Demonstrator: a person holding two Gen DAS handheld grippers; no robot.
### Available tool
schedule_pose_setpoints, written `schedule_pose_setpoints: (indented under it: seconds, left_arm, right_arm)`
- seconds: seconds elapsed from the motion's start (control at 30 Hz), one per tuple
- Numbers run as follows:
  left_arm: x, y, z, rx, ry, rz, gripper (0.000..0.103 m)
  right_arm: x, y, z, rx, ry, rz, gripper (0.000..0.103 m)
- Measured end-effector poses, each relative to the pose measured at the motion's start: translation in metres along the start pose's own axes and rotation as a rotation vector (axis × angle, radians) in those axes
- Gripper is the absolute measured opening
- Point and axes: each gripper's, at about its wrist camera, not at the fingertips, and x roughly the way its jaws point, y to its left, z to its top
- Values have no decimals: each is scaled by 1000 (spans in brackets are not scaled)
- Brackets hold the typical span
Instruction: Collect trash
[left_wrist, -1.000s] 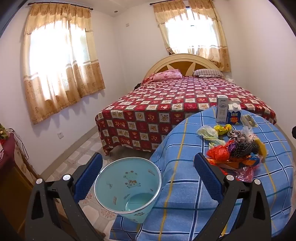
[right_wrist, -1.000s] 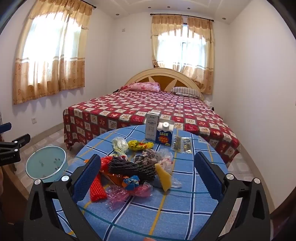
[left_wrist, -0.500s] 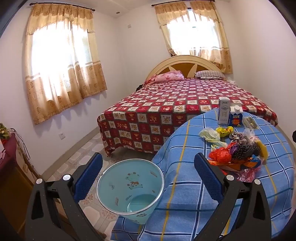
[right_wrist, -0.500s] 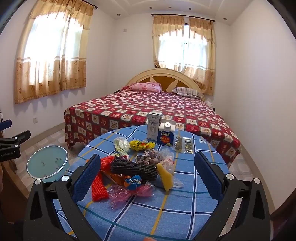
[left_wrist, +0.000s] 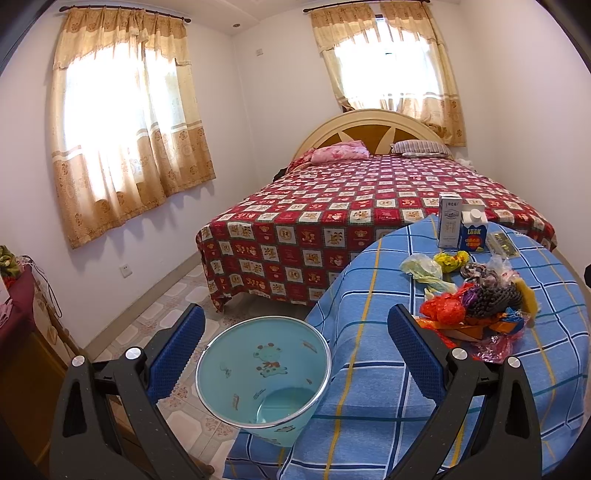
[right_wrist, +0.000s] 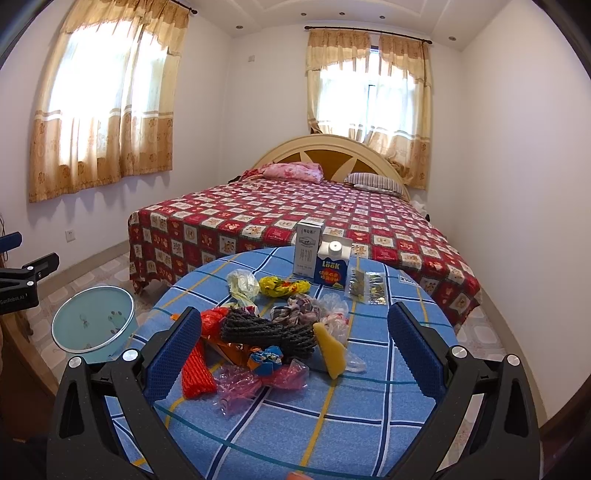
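A light blue trash bin (left_wrist: 262, 373) with a cartoon print stands beside the round table, its mouth open and nothing visible inside. My left gripper (left_wrist: 295, 350) hangs open above it, one finger on each side of the rim and not touching. On the blue plaid tablecloth (right_wrist: 332, 413) lies a trash pile: a dark knitted bundle (right_wrist: 266, 328), red netting (right_wrist: 195, 373), pink plastic wrap (right_wrist: 255, 384), and a yellow wedge (right_wrist: 330, 347). My right gripper (right_wrist: 295, 350) is open just in front of the pile, holding nothing. The bin (right_wrist: 92, 325) shows at the left.
A white box (right_wrist: 308, 253), a blue carton (right_wrist: 332, 267) and foil packets (right_wrist: 367, 291) stand at the table's far edge. Behind the table is a bed (right_wrist: 295, 214) with a red patterned cover. A wooden cabinet (left_wrist: 22, 369) stands at the left.
Both views have shifted only slightly. Nothing has been picked up or dropped, and both grippers stay open.
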Motion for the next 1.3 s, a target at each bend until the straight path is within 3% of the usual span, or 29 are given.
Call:
schedule_pose_setpoints:
  seconds: [1.3]
  left_arm:
    - [3, 13, -1, -1, 3, 9, 97]
  right_arm:
    - [7, 2, -11, -5, 5, -2, 98]
